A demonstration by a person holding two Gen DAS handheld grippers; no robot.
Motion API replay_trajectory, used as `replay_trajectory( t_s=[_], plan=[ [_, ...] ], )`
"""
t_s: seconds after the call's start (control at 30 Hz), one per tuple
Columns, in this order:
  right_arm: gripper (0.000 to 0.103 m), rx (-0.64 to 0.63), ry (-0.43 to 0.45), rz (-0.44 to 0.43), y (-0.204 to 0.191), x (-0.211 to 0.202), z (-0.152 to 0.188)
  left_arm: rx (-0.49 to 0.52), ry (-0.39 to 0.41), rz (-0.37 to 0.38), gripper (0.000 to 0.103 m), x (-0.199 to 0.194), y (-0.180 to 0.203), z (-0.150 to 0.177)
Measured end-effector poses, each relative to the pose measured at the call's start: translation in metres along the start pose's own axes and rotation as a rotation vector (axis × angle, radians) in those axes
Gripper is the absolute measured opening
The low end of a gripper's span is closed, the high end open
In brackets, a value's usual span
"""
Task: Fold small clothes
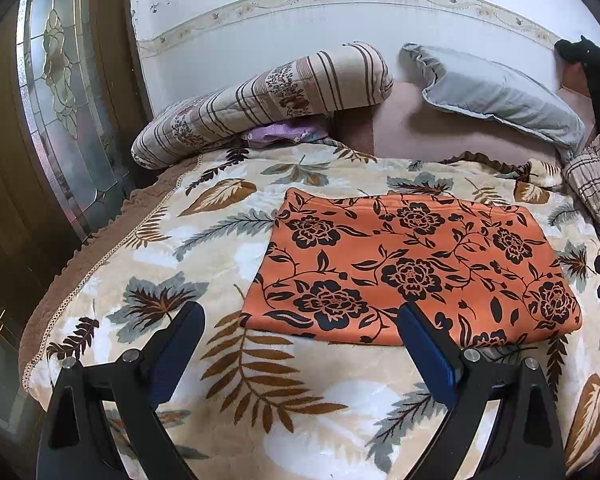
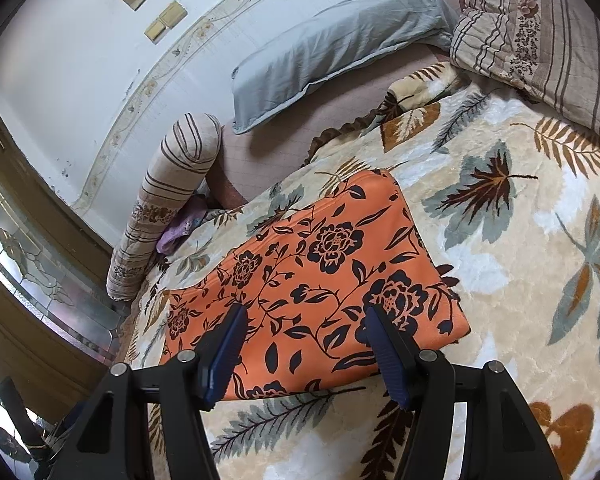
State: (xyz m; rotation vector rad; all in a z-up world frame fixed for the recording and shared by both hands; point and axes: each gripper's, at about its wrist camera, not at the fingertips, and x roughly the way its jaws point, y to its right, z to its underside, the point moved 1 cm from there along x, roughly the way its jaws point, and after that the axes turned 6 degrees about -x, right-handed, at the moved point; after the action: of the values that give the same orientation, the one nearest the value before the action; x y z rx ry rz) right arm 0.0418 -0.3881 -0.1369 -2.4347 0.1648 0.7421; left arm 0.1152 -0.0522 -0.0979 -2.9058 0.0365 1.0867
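Both wrist views look down, close, sharing the orange cloth

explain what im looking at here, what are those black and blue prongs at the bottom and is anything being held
Those prongs are the fingers of two handheld grippers; a person holds one in each hand. Each picture comes from a fisheye camera mounted on a gripper, looking forward along its fingers, which is why the room bulges. One view shows the left gripper, the other the right gripper. Both stand open and hold nothing. They hover over a bed covered by a leaf-patterned blanket, on which an orange floral cloth lies flat in a neat rectangle. Behind it are a grey pillow and a striped rolled quilt against the wall.
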Motion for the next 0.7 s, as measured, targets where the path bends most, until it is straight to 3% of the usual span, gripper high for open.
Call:
replay_trajectory(
  t_s=[0.7],
  plan=[
    [0.065,-0.002,-0.008,-0.005,-0.0002,0.0002,0.0009,0.007,0.004,-0.001,0.097,-0.0044,0.0,0.0005]
  ],
)
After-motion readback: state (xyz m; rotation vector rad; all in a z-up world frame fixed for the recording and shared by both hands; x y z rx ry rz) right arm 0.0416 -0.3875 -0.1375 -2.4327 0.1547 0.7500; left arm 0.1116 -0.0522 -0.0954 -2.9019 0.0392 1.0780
